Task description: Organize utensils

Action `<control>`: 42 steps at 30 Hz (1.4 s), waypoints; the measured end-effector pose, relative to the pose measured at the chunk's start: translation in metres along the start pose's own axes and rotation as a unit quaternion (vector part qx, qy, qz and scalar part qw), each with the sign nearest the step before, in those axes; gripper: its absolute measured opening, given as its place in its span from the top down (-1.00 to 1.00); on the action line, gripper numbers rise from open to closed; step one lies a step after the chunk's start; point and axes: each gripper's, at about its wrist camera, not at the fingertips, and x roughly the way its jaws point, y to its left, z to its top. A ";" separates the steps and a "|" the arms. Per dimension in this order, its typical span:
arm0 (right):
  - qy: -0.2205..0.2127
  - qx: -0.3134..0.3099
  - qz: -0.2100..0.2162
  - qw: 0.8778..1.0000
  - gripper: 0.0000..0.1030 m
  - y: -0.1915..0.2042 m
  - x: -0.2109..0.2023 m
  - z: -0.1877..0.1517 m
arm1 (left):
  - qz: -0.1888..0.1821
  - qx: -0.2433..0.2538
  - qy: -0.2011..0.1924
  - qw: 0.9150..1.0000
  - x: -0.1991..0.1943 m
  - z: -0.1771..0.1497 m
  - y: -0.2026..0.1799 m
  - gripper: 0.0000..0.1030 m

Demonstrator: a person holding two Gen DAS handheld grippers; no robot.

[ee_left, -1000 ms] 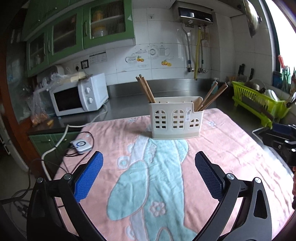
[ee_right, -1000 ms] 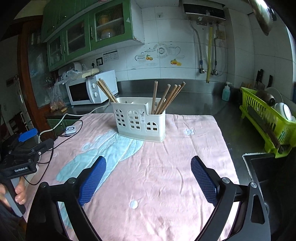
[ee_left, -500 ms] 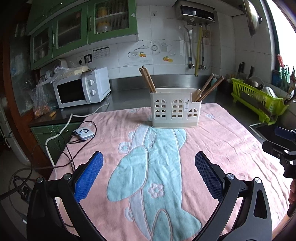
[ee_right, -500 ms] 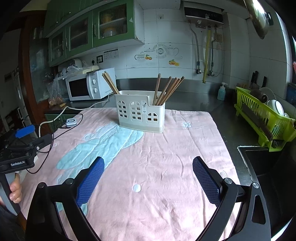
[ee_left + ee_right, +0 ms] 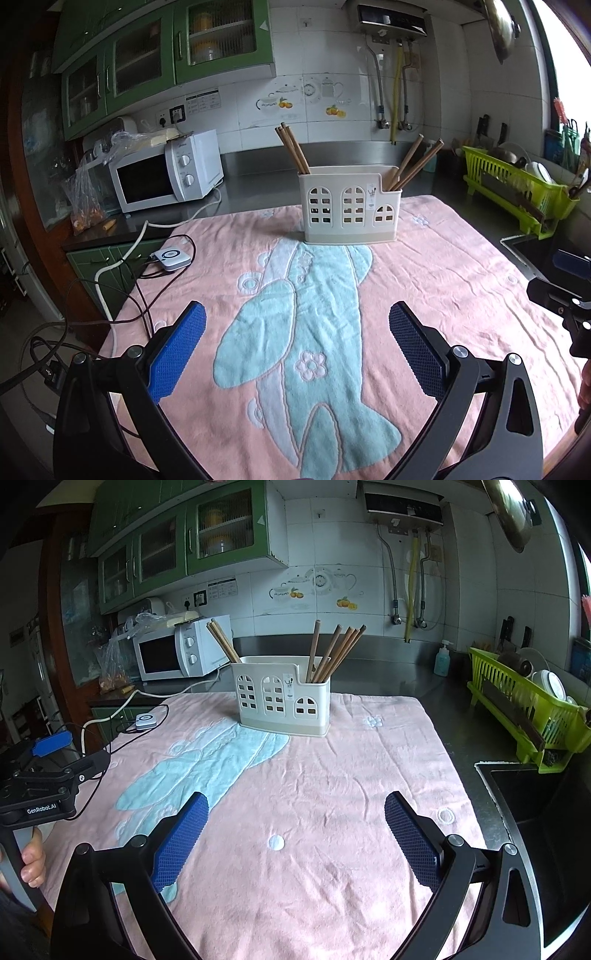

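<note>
A white utensil holder with arched cut-outs stands at the far end of the pink towel; it also shows in the right wrist view. Wooden chopsticks stand in it: a pair in the left compartment and several in the right compartment. My left gripper is open and empty, low over the near end of the towel, well short of the holder. My right gripper is open and empty over the towel's near right part. Each gripper shows at the edge of the other's view.
A white microwave and a plastic bag stand on the counter at left. Cables and a small white device lie by the towel's left edge. A green dish rack and a sink are at right.
Both grippers have drawn back from the holder and risen a little, so the holder looks smaller and more of the towel shows. Both stay open and empty.
</note>
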 end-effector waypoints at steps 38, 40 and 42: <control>0.011 -0.003 0.002 1.000 -0.81 0.001 0.009 -0.006 | 0.006 0.006 0.018 1.000 0.008 -0.013 -0.002 -0.91; 0.011 -0.002 0.002 1.000 -0.81 0.001 0.009 -0.006 | 0.007 0.006 0.019 1.000 0.008 -0.014 -0.002 -0.91; 0.012 -0.003 0.002 1.000 -0.81 0.001 0.009 -0.006 | 0.006 0.006 0.018 1.000 0.008 -0.013 -0.002 -0.91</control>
